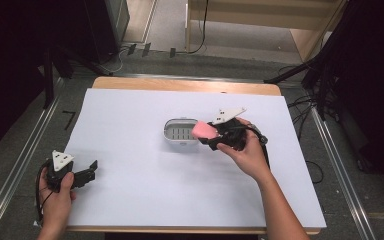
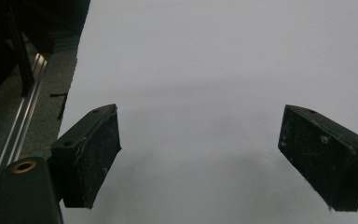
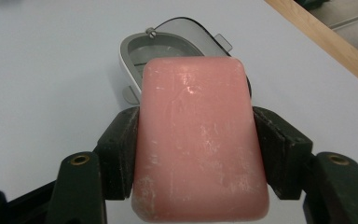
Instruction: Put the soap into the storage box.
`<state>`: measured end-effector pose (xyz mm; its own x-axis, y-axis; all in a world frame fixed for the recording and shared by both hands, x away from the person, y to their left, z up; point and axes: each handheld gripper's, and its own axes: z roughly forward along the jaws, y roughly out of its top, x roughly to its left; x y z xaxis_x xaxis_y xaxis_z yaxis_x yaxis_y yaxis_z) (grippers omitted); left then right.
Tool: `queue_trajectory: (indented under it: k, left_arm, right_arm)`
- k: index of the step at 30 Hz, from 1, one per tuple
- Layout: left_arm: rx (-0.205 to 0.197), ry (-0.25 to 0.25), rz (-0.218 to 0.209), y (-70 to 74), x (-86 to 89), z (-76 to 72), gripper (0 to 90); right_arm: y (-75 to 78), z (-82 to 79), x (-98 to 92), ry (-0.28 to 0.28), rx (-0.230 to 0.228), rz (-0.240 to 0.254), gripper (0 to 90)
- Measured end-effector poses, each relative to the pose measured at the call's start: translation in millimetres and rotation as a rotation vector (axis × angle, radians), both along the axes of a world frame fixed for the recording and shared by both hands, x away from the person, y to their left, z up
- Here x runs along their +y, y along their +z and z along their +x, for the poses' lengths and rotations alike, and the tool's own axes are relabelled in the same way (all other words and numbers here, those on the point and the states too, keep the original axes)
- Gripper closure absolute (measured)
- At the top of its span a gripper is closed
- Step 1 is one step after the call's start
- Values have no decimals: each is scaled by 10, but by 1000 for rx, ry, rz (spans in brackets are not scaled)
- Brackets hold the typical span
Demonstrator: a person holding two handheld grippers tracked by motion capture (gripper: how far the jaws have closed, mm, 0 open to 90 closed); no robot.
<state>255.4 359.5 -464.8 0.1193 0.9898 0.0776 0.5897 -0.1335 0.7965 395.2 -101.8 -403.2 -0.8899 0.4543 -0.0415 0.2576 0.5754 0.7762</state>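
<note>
High view: pink soap bar (image 1: 204,131) is seen clamped in the right gripper (image 1: 213,135), held at the right-hand rim of the grey-white soap dish (image 1: 180,131) near the middle of the white table sheet (image 1: 145,190). Whether the bar is touching the rim or hanging just over it cannot be told from here. Dish lies to the left of the claw as the table is seen, long axis roughly across the table; the right hand (image 1: 245,150) is far nearer to it than the left. Left gripper (image 1: 86,172) is parked well apart at the near left edge, jaws spread, nothing between them. Left gripper view: both black pads (image 2: 93,154) are seen wide apart over bare white sheet; dish and soap are not covered from this angle. Right gripper view: soap bar (image 3: 198,140) is pinched across its short width, a jaw pressed on each long side, long axis running straight ahead along the jaws. Soap dish (image 3: 133,49) sits directly beyond the bar's far end, partly hidden by it; a slotted insert and a small pin at the rim are made out. Judged: a short forward-and-down move would land the bar in the dish, provided the two long axes are lined up first. Alignment is read best here, height over the rim in neither view.
</note>
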Motion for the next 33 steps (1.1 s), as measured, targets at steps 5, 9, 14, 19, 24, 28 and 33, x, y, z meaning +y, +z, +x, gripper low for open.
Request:
queue_trajectory:
  k: [5,9,14,19,24,28,33]
  left_arm:
    - [3,0,-4,0,2,1,135]
    - [3,0,-6,1,3,2,135]
    - [4,-1,-7,1,5,3,135]
    - [4,-2,-7,1,3,3,135]
    - [5,-3,-8,1,4,3,135]
    - [4,-3,-9,1,5,3,135]
    - [6,-4,-10,2,6,3,135]
  right_arm:
    - [22,49,92,38,-8,4,384]
    - [26,113,183,73,-28,-14,384]
    - [21,171,240,98,-53,-24,384]
    - [23,239,314,146,-39,-22,384]
    - [18,286,402,176,-37,-23,385]
    - [-4,340,456,194,-43,-22,385]
    - [-57,404,530,215,-31,-25,386]
